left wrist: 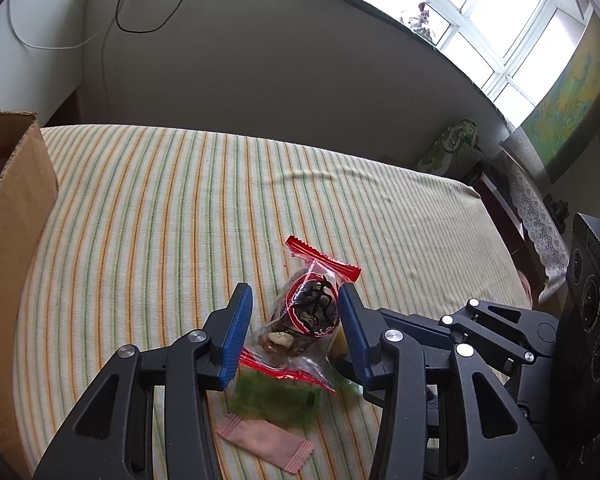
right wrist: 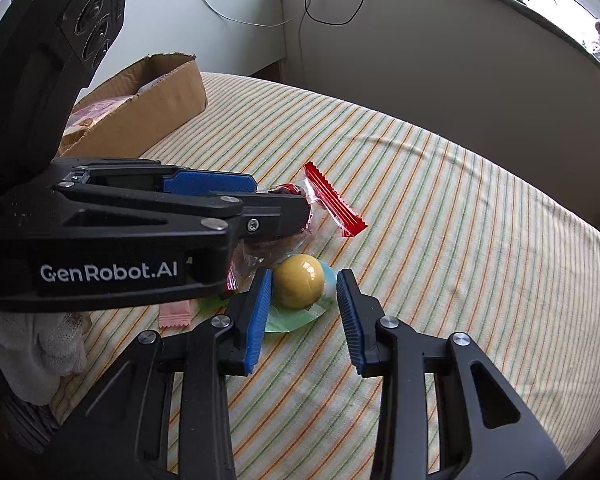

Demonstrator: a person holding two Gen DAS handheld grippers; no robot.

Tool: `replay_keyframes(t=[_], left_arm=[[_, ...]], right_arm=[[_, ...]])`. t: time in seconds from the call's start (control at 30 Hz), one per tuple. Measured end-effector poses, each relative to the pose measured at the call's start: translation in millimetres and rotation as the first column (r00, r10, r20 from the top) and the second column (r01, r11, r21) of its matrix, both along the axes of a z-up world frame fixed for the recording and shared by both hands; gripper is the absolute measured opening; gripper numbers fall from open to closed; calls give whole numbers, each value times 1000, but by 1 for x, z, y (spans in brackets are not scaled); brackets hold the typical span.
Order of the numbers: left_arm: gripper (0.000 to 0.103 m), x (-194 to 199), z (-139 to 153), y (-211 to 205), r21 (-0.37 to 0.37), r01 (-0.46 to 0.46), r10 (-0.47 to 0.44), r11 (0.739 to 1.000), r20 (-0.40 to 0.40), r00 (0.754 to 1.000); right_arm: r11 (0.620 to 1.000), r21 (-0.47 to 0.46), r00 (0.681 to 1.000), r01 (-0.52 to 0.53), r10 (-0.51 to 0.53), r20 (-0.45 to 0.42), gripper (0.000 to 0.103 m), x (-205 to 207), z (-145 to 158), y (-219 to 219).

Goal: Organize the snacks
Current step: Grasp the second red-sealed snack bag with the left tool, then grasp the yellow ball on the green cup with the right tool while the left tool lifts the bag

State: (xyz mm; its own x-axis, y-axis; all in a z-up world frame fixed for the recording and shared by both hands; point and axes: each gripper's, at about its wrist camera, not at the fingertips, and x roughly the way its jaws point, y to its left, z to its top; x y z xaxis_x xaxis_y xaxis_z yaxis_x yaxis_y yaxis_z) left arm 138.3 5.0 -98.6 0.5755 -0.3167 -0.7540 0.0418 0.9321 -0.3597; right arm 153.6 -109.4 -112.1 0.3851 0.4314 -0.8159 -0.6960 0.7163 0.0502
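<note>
Down on the striped green-and-orange cloth (left wrist: 148,208) lies a small heap of snacks, and both my claws are at it. My left gripper (left wrist: 296,300) has its blue pads set either side of a clear packet with red crimped ends and dark filling (left wrist: 308,312); the packet sits between them, yet I cannot tell whether the pads press on it. Under it lie a green translucent wrapper (left wrist: 276,396) and a pale pink wrapped bar (left wrist: 268,442).

My right gripper (right wrist: 306,280) stands apart around a yellow ball-shaped sweet in a clear wrapper (right wrist: 299,286): the left pad is just at its side, the right pad clear of it.

Only the right wrist view shows the yellow sweet whole and the open top of the brown cardboard box (right wrist: 160,100) with packets inside. From the left wrist view that box is just a wall at the far left edge, well apart from the heap.
</note>
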Motion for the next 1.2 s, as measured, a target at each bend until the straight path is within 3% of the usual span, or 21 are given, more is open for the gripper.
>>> replay_keyframes(t=[0.27, 0.37, 0.53, 0.7, 1.2], left_arm=[[44, -1, -3, 1, 2, 16, -16, 1000, -1, 1000], [44, -1, -6, -7, 13, 37, -37, 999, -5, 999], [33, -3, -2, -9, 42, 34, -35, 999, 23, 999], [32, -5, 3, -6, 49, 17, -19, 999, 44, 999], [32, -44, 49, 35, 10, -67, 65, 998, 181, 981]], right_arm=[[1000, 0, 1000, 2, -2, 1, 34, 1, -1, -2], [1000, -3, 1000, 6, -6, 1, 26, -1, 1, -8], [1000, 0, 1000, 25, -25, -5, 26, -2, 3, -20], [999, 16, 999, 42, -42, 7, 26, -4, 10, -26], [998, 56, 999, -3, 0, 52, 26, -37, 47, -8]])
